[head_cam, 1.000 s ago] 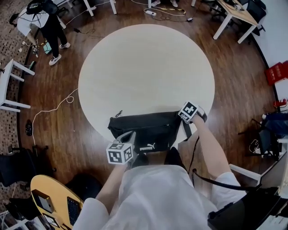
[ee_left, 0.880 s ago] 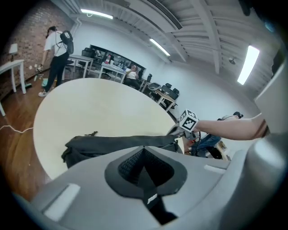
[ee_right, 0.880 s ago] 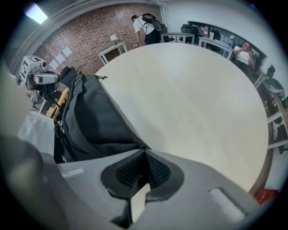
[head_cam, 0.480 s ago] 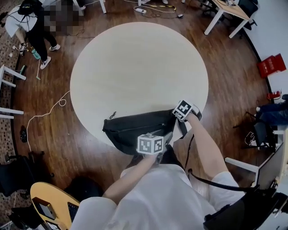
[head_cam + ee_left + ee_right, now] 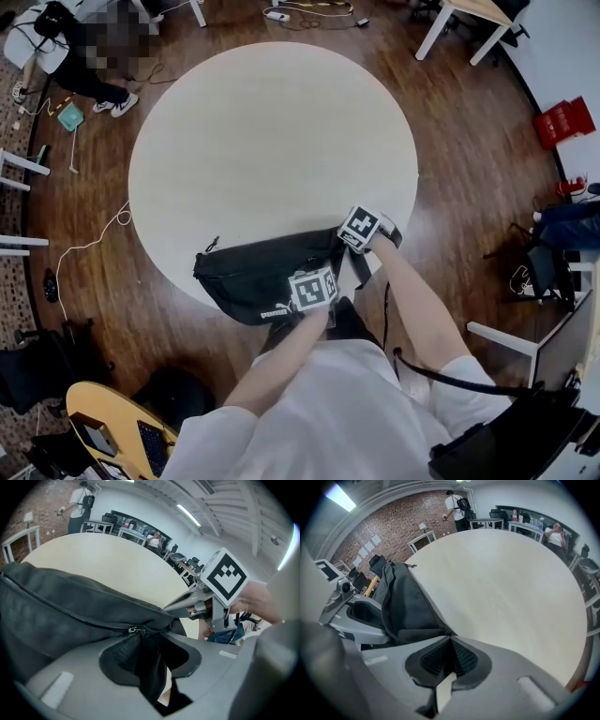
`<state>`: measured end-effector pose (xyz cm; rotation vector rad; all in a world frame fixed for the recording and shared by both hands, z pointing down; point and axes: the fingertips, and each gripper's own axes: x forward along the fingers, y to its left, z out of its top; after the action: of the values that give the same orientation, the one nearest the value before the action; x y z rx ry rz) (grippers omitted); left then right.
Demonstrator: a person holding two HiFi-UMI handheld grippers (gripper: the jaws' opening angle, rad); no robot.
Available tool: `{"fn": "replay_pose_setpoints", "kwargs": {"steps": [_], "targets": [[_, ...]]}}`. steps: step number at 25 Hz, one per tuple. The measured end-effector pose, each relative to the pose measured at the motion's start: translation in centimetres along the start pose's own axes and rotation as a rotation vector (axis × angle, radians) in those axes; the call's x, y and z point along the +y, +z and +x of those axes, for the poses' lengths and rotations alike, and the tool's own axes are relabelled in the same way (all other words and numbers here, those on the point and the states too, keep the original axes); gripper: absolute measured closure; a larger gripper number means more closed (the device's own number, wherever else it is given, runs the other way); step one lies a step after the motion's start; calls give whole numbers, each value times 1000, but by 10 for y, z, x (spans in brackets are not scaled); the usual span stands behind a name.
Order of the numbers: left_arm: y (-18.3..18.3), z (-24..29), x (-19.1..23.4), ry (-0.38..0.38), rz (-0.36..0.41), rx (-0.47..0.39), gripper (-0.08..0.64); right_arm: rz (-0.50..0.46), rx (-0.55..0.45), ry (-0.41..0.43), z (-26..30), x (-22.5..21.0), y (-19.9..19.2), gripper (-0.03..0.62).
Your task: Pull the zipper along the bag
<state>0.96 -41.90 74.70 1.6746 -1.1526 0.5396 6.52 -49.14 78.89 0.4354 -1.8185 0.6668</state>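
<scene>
The black fabric waist bag (image 5: 246, 274) lies at the lower edge of the round pale surface (image 5: 272, 141), with the right tongs (image 5: 449, 637) clamped on its right end. The left tongs (image 5: 157, 637), shifted over from the bag's left end, have just been closing. They are not yet shut, with fabric between them beside the metal zipper slider (image 5: 134, 630). The pull appears not yet begun.

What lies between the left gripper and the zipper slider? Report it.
Nothing: the left gripper view shows the zipper slider right at the left gripper, whose jaws have just been closing, with black bag fabric between them.

Matt black cloth bag (image 5: 246, 275), smooth pale table (image 5: 272, 141), glossy wood floor (image 5: 469, 141)
</scene>
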Motion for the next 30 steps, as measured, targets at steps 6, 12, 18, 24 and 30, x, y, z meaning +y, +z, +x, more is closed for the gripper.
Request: {"fn": "replay_pose_setpoints", "kwargs": {"steps": [6,12,18,24,30], "targets": [[-10,-40,3,-141,131,-3,521,-12,-2,9,2,0,2,603],[21,-121,91,-103,130,-196,546,-22,19,-37,1,-3,-6,603],[60,-173,169,-21,206,-234,546,0,44,-75,4,-4,-3,603],[16,-99,22,-330,267,-42,338,25,47,-117,5,-3,2,603],[-7,-18,30,39,367,-11,342,4,9,-117,7,2,8,603]]}}
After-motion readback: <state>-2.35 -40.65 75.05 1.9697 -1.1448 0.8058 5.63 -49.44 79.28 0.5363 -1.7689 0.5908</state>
